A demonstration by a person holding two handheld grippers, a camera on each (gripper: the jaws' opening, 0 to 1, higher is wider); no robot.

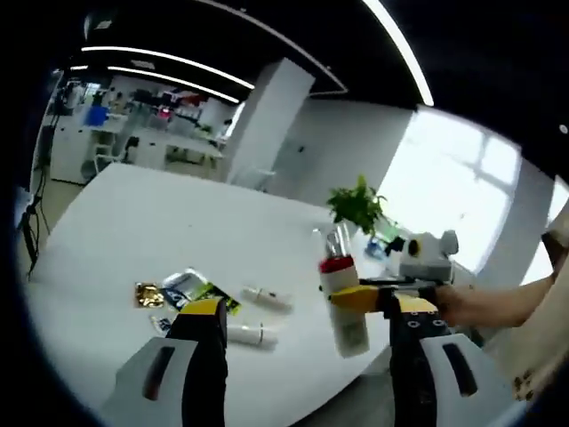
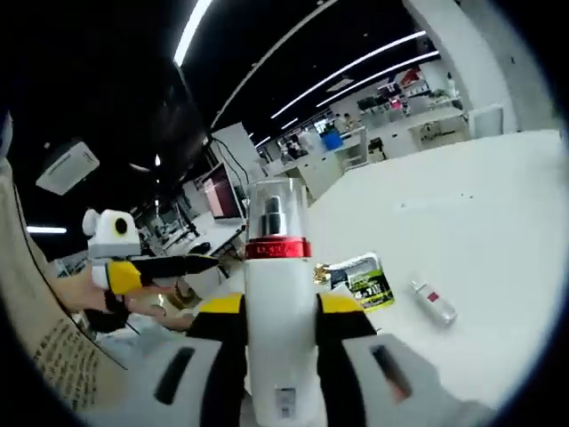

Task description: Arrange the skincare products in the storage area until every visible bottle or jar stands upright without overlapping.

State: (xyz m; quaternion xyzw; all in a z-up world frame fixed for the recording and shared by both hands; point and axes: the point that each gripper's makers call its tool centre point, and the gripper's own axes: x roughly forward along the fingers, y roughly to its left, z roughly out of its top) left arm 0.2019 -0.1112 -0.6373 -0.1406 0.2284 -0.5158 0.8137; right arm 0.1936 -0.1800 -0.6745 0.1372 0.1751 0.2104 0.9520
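My right gripper [image 2: 280, 310] is shut on a white spray bottle [image 2: 277, 276] with a red collar and a clear cap, held upright above the table. In the left gripper view the same bottle [image 1: 345, 307] hangs at the right, pinched by the right gripper [image 1: 357, 298]. My left gripper [image 1: 309, 311] is open with nothing between its jaws. Beyond it, two small white tubes [image 1: 267, 297] [image 1: 252, 335] lie on their sides on the white table [image 1: 160, 222]. One tube [image 2: 433, 303] lies on the table in the right gripper view. The left gripper [image 2: 169, 265] comes in from the left there.
A green and black sachet [image 1: 201, 289] [image 2: 362, 281] and a gold packet [image 1: 148, 294] lie beside the tubes. A potted green plant [image 1: 358, 205] stands at the table's far side. A person's hand [image 1: 480, 307] holds the right gripper.
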